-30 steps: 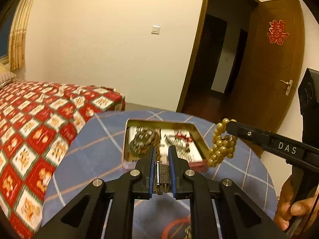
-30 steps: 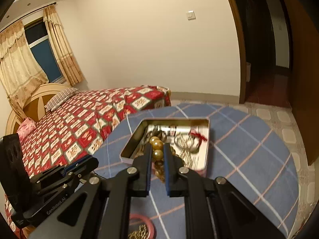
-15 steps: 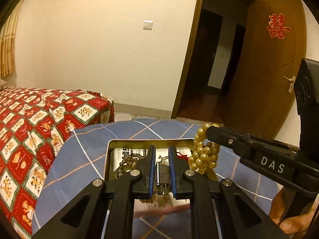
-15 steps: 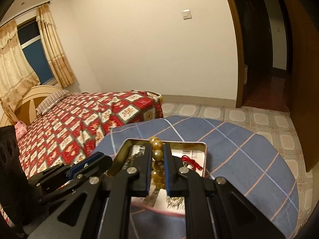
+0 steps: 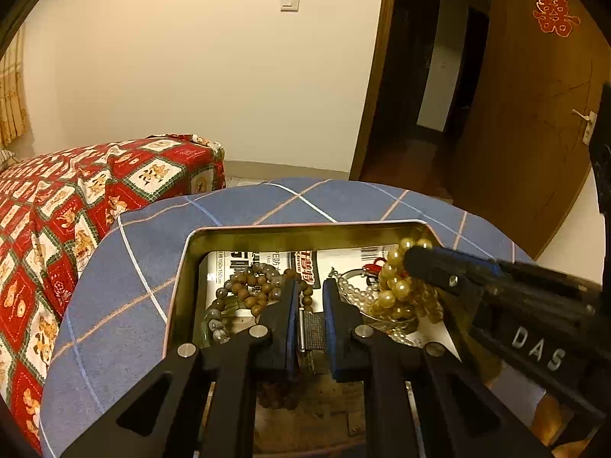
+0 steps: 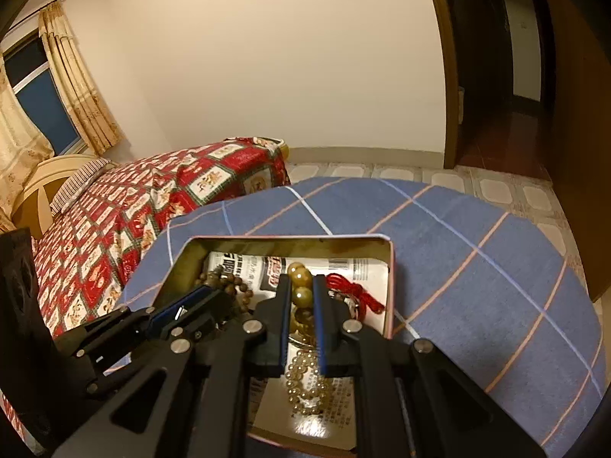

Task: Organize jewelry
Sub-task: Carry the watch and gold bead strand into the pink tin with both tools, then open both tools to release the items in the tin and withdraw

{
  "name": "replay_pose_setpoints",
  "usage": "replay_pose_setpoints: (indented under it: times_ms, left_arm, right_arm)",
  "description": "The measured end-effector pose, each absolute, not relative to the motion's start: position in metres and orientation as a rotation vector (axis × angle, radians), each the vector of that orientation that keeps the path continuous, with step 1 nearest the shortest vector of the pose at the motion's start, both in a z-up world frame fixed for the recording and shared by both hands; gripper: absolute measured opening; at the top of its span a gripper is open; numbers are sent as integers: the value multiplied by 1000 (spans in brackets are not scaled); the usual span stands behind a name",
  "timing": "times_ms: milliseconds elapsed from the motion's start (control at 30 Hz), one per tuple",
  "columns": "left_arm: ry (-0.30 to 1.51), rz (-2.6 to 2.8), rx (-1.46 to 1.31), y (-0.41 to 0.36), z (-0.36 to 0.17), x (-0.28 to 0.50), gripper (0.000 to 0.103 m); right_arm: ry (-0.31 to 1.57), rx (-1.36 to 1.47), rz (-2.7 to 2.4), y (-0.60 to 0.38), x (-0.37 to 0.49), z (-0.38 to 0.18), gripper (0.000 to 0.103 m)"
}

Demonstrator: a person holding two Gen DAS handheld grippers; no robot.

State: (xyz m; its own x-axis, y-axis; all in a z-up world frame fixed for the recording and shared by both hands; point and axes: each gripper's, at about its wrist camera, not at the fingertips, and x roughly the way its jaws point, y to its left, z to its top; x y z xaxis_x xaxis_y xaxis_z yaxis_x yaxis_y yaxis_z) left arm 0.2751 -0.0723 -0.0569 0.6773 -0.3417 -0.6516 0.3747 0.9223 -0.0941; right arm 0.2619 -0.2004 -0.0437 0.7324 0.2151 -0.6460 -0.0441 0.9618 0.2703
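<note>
An open metal tin (image 5: 183, 267) (image 6: 389, 267) sits on the blue checked tablecloth. It holds brown wooden bead bracelets (image 5: 252, 290), a pearl strand (image 5: 355, 297) (image 6: 305, 385) and a red cord piece (image 6: 351, 290) on printed paper. My left gripper (image 5: 309, 297) is over the tin, shut on a silver metal watch band (image 5: 313, 328). My right gripper (image 6: 299, 290) is shut on a golden bead bracelet (image 6: 299, 286) (image 5: 397, 286), held low inside the tin's right part.
The round table's edge (image 6: 553, 221) curves close behind and right of the tin. A bed with a red patterned cover (image 5: 57, 210) stands left. A wooden door (image 5: 534, 114) and dark doorway are at the right.
Both grippers have moved forward and down over the tin. The golden bracelet has gone from above the tin's right rim to down inside it.
</note>
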Motion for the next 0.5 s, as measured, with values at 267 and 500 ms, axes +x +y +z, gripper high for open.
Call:
replay_pose_setpoints:
  times_ms: [267,500]
  left_arm:
    - [706,-370,69,-74,-63,281,14]
    - [694,-345,93,-79,-68,285,17]
  right_arm:
    - [744,251,139,-204,266,-55,14]
    - [750,237,131,-205,268,-64,14]
